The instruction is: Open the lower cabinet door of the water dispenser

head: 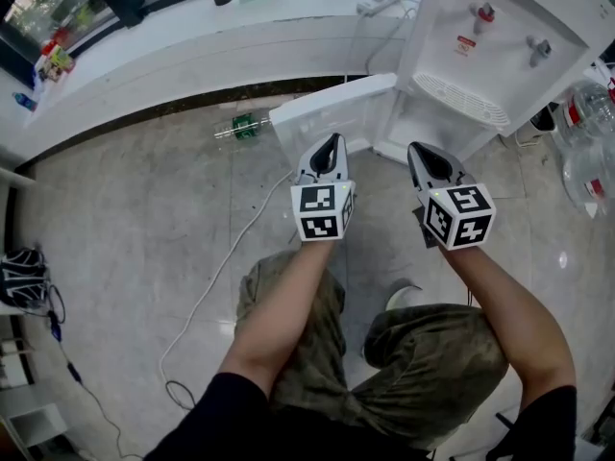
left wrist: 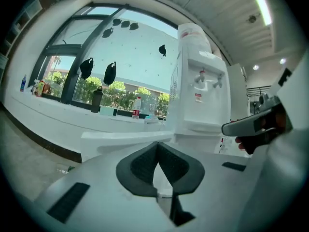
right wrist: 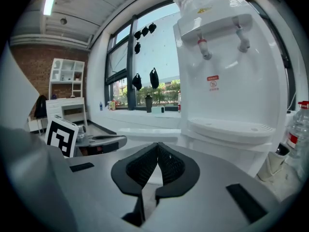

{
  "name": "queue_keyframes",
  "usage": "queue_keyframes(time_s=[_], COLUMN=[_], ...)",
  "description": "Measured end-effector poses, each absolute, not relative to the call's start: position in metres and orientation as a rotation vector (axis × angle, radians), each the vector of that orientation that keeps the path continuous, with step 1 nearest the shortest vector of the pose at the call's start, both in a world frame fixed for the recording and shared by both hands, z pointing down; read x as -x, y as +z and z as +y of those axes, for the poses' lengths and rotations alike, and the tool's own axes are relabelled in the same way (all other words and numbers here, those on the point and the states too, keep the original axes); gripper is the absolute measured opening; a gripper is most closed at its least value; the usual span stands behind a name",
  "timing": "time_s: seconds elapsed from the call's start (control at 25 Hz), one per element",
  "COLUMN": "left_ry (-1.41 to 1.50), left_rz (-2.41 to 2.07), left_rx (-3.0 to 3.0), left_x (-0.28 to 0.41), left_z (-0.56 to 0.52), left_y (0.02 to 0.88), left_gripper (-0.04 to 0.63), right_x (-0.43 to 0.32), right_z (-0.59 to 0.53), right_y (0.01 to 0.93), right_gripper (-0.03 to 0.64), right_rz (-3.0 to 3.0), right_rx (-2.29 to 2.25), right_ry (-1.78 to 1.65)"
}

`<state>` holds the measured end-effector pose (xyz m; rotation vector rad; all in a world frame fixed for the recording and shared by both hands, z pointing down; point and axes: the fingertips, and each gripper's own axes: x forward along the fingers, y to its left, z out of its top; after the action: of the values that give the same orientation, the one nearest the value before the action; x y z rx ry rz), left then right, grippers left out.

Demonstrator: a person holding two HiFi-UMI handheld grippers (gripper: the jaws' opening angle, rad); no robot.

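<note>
The white water dispenser [head: 490, 36] stands at the upper right of the head view. Its lower cabinet door [head: 332, 113] is swung out to the left, and the open compartment [head: 423, 128] shows beside it. My left gripper [head: 332, 142] is shut with nothing between its pads, its tips just in front of the door's near face. My right gripper [head: 418, 150] is also shut and empty, pointing at the open compartment. In the left gripper view the door's top edge [left wrist: 125, 138] lies level just past the closed tips [left wrist: 158, 146]. The right gripper view shows the dispenser [right wrist: 227, 81] close ahead.
A green bottle [head: 240, 128] lies on the tiled floor left of the door. A white cable [head: 231, 257] runs across the floor towards the dispenser. A long white window counter [head: 192, 36] spans the back. Large water bottles [head: 588, 152] stand at the right.
</note>
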<state>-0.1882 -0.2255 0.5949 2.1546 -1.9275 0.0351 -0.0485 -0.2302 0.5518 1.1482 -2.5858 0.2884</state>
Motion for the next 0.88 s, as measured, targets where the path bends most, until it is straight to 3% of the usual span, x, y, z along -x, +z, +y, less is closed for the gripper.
queue_keyframes(time_s=[0.24,0.48,0.88], left_ry=[0.011,0.017,0.152], left_rz=[-1.881,-1.86,-1.779], left_rx=[-2.205,-2.147,-1.909], left_x=[0.169,0.16,0.119], left_z=[-0.225,-0.224,-0.17], left_y=[0.583,0.586,0.598], left_gripper=[0.003,0.005,0.005], right_x=[0.017,0.053,0.028], right_z=[-0.255,-0.232,-0.194], right_y=[0.539,0.565,0.62], right_gripper=[-0.002,0.0,-0.001], right_rz=[-2.607,-2.607,-2.462], right_rx=[-1.356,-1.171,-1.218], right_ry=[0.375,0.299,0.71])
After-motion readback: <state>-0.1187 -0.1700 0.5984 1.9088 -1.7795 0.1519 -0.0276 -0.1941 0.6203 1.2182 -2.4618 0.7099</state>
